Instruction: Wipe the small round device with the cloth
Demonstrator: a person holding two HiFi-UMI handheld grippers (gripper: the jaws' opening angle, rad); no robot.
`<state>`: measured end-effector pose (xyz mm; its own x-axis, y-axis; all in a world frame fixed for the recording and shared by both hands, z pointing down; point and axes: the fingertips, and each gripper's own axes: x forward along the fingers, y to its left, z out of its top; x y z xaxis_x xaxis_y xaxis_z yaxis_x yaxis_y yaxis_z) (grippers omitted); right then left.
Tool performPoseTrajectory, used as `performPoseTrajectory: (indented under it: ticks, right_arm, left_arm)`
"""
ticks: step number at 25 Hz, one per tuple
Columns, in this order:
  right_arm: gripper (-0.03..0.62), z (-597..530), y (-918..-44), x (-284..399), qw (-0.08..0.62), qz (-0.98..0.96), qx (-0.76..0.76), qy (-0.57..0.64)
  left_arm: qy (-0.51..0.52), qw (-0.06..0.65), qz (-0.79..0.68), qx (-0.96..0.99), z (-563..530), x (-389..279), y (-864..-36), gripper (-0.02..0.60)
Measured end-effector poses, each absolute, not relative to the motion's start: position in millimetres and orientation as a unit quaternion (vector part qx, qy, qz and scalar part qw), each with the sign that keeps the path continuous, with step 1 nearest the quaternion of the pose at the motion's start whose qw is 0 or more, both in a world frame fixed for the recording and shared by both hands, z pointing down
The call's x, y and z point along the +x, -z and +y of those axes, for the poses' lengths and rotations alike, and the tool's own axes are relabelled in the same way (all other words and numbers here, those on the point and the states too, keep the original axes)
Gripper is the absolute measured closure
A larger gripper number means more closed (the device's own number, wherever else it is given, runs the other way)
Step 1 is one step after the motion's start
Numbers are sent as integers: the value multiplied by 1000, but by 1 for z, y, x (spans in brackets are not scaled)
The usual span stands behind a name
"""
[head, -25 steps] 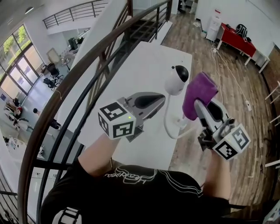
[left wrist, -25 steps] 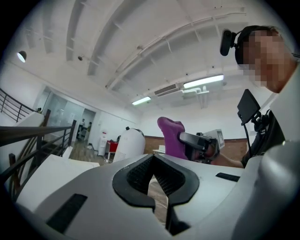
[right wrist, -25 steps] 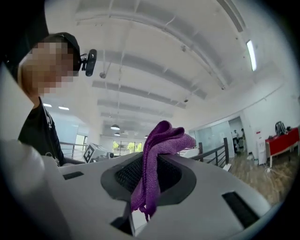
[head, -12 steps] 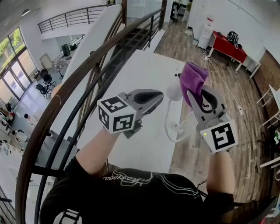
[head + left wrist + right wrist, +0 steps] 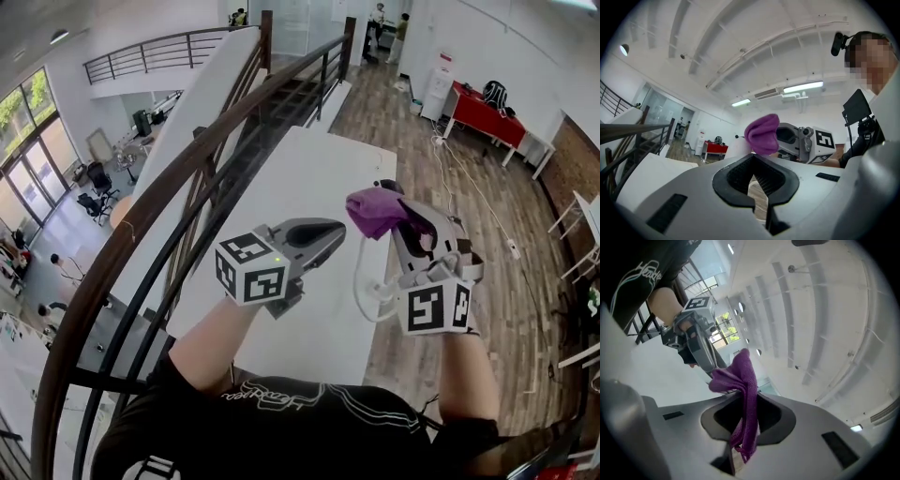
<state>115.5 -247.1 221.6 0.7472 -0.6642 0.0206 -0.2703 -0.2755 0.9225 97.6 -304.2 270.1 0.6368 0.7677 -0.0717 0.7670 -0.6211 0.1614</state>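
Bright even daylight; strong fisheye distortion, dark vignetted corners.

A white table (image 5: 309,178) stands on a wood plank floor (image 5: 412,131) beside a dark curved railing (image 5: 131,234). Beyond the railing is a lower level with tall windows (image 5: 28,117) and what look like office chairs (image 5: 98,176). A red desk (image 5: 483,111) stands near the white wall (image 5: 506,37). Strip lights (image 5: 801,87) glow on the white ceiling (image 5: 740,47).
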Motion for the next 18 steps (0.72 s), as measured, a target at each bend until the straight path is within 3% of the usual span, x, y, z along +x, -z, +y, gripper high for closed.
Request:
performPoseTrajectory:
  ticks: [18]
  right_arm:
    - [532,-254,-277,121,562,-262,768,159]
  left_arm:
    - [-25,104,421,901,-303,92,-297,574]
